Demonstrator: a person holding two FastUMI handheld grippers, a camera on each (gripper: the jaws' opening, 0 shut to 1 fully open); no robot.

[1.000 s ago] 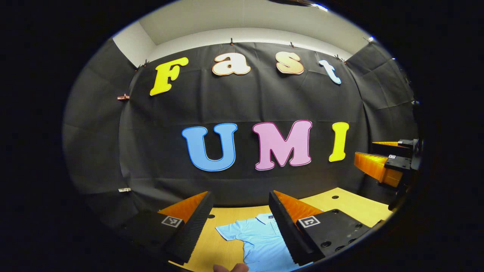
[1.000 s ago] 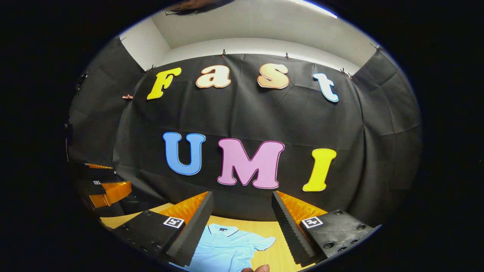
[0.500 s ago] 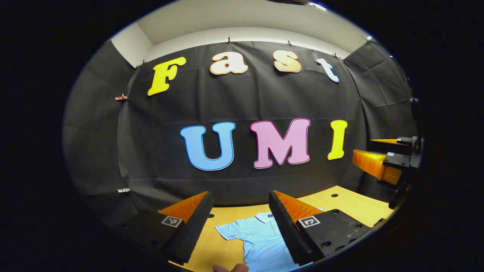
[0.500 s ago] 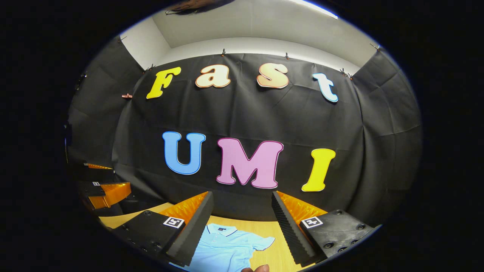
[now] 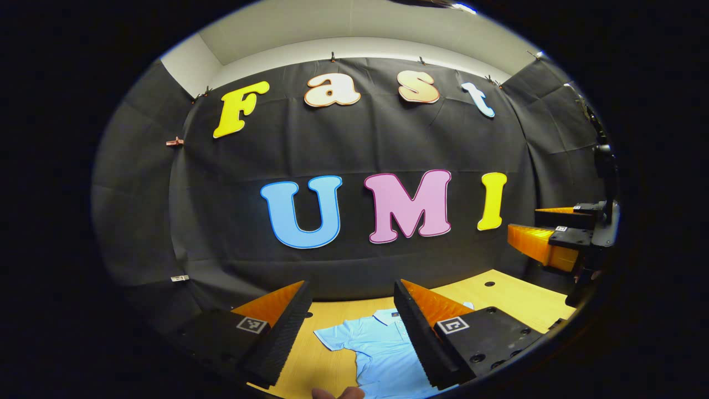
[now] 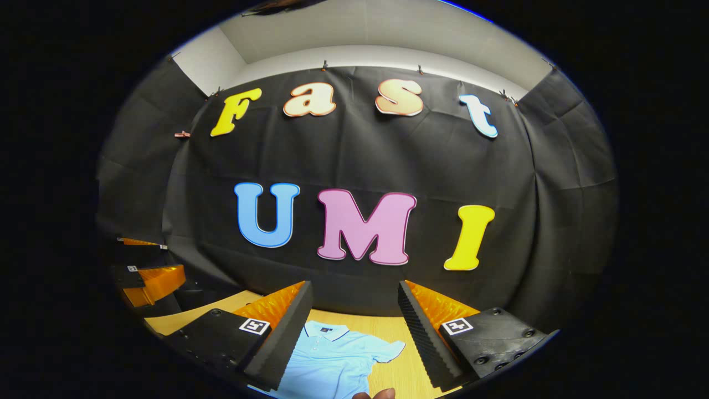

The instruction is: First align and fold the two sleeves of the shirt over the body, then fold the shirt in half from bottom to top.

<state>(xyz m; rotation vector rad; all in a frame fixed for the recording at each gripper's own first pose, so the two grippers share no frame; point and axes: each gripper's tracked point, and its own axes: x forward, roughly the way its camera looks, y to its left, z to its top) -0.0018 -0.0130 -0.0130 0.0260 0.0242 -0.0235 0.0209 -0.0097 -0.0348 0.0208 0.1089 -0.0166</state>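
Note:
A light blue polo shirt (image 5: 382, 349) lies flat on the wooden table (image 5: 515, 302), collar toward the far wall, one short sleeve spread out to its left. In the right gripper view the same shirt (image 6: 332, 360) shows its collar and its other sleeve spread to the right. My left gripper (image 5: 352, 291) hangs open above the shirt with nothing between its fingers. My right gripper (image 6: 354, 291) is also open and empty, held above the table. The right gripper (image 5: 545, 233) appears at the right edge of the left gripper view, and the left gripper (image 6: 152, 271) at the left edge of the right gripper view.
Black cloth walls close the booth behind and on both sides of the table. Small dark holes (image 5: 490, 284) dot the tabletop. A fingertip (image 5: 338, 392) of the holding hand shows at the bottom edge of each view.
Both views have tilted slightly downward, so the wall has slid up and a bit more of the shirt and table shows. Both grippers stay open.

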